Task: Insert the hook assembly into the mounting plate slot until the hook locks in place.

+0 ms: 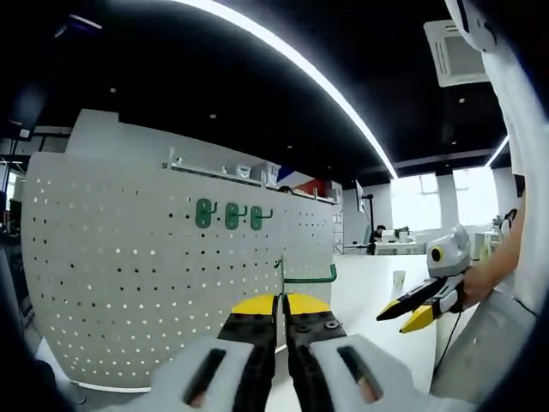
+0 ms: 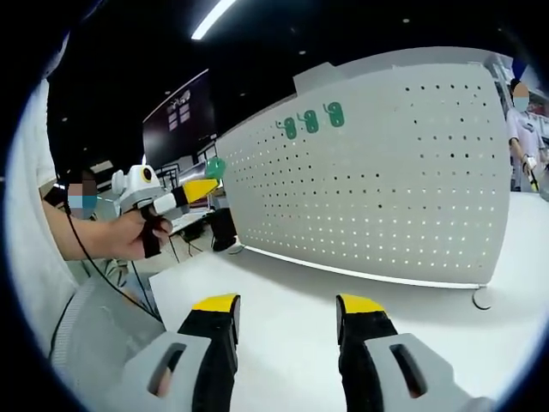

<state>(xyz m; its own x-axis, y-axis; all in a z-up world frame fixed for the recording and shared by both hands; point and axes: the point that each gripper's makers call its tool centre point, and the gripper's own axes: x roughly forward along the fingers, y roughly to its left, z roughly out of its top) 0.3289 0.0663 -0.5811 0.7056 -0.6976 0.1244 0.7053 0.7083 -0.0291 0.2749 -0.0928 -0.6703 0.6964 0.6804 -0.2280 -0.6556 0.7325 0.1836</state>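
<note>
The left gripper (image 1: 280, 302) is clamped on a green metal hook (image 1: 307, 276), whose long arm lies crosswise to the jaws. The upright white perforated metal pegboard (image 1: 129, 257) stands just ahead and to the left, three green hooks (image 1: 232, 215) already mounted high on it. The right gripper (image 2: 287, 313) hangs open and empty over the white worktop (image 2: 283, 283), farther off, so the insertion looks like the left's job.

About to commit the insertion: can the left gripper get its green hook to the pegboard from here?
Probably yes. The left gripper is shut on the green hook, and the pegboard stands just ahead with bare holes below the three green hooks already hung. The right gripper is open, off to the side.
</note>
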